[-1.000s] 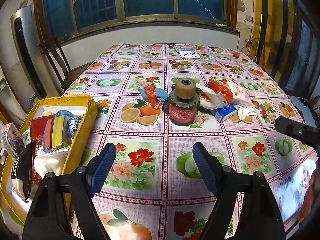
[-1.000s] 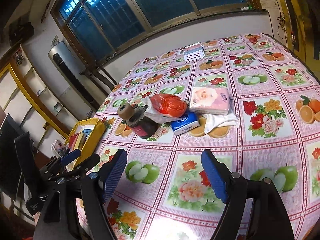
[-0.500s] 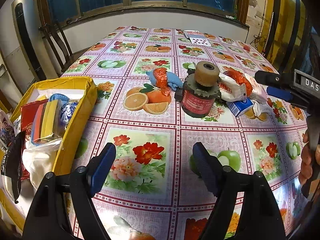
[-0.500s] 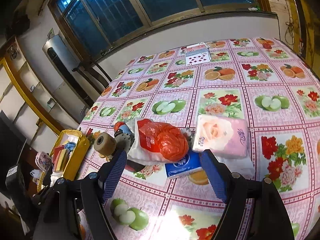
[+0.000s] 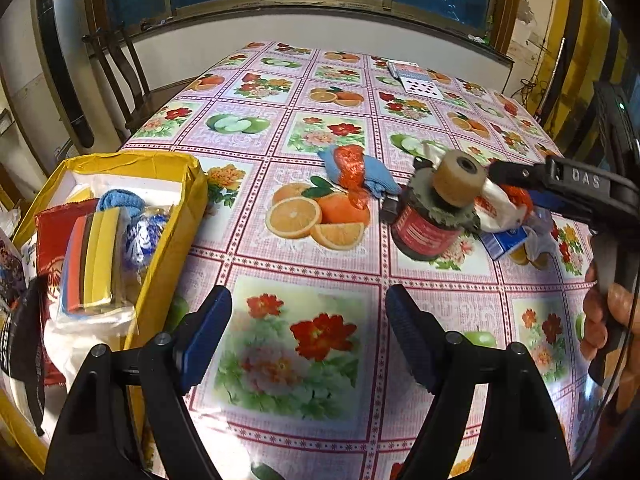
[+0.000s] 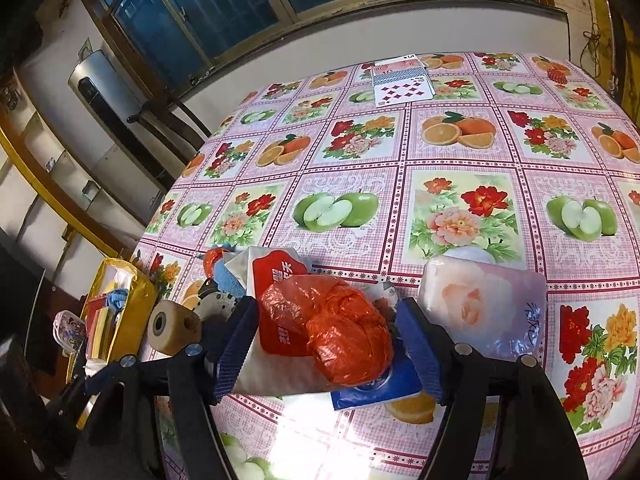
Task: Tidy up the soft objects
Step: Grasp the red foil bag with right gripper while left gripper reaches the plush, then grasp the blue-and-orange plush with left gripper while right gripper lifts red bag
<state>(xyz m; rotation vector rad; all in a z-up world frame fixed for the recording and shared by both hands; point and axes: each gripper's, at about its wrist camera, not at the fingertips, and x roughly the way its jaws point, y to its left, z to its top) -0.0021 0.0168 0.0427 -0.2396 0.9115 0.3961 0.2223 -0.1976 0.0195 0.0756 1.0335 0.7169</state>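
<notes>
A crumpled red plastic bag (image 6: 332, 332) lies on a white packet with red print (image 6: 276, 280). My right gripper (image 6: 326, 350) is open with a finger on either side of the red bag, not squeezing it. Beside it sit a pink tissue pack (image 6: 484, 308) and a blue tissue pack (image 6: 372, 390). My left gripper (image 5: 308, 334) hangs open over the bare tablecloth, holding nothing. A blue cloth with a red net (image 5: 354, 168) lies ahead of it. The yellow box (image 5: 176, 240) at the left holds sponges, a sock and packets.
A dark jar with a tan roller on its lid (image 5: 436, 208) stands between the blue cloth and the pile. Playing cards (image 6: 402, 82) lie at the table's far side. A chair (image 5: 116, 76) stands past the far left corner. A hand (image 5: 604, 316) grips the right tool.
My right gripper has moved forward and down until its fingers straddle the red bag. The left gripper has drifted slightly closer to the jar and stayed open.
</notes>
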